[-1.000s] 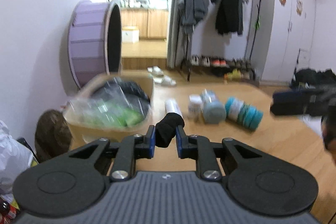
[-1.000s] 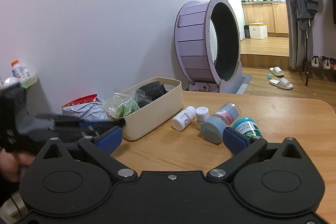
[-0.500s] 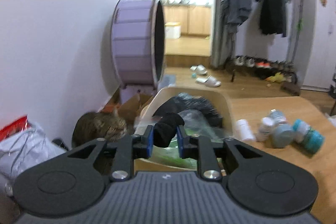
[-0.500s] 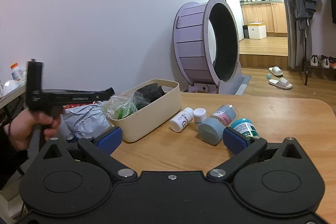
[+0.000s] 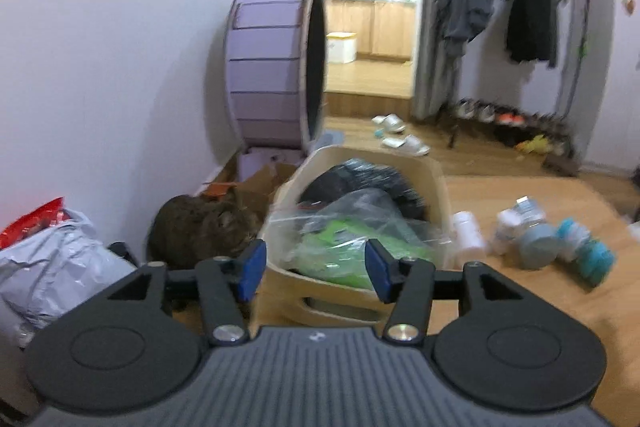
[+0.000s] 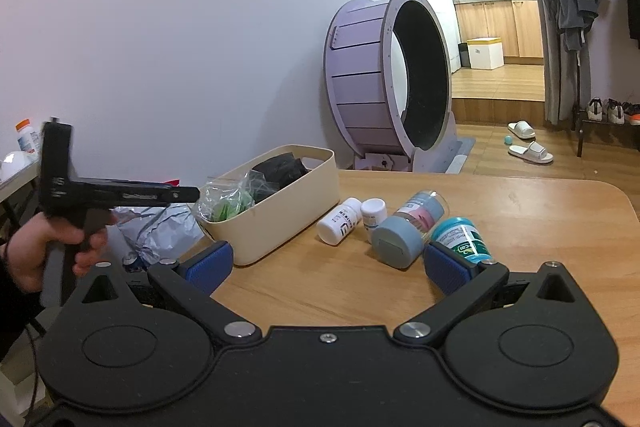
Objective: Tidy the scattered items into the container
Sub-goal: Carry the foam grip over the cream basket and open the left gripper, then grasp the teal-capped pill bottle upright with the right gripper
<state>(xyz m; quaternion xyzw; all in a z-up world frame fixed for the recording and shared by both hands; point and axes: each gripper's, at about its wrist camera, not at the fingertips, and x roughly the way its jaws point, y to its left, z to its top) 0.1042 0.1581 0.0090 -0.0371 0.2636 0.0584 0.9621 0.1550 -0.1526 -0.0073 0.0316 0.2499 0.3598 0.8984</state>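
Left-wrist view: left gripper poised above the near end of the cream container, jaws opening, blue pads apart w/ nothing between them. Below the gap lies a clear plastic bag w/ green contents, resting in the container's near end; behind it, a dark bundle fills the far end. Container stands on the wooden table, at its left edge. To the container's right, on the tabletop, four items remain scattered: a white bottle lying just beside the container wall, a small white jar, a grey-lidded jar on its side, and a teal-lidded jar farthest right; the last three touch or nearly touch one another. A cat sits on the floor side, left of the container, next to a grey plastic sack. Purple exercise wheel stands against the wall behind.

Right-wrist view: right gripper hangs over the table's near part, jaws spread wide, empty; teal-lidded jar just past its right pad. A hand at frame left grips the handle of the left gripper, whose fingers point toward the bag end of the container. Blur hides bottle labels in the left view.
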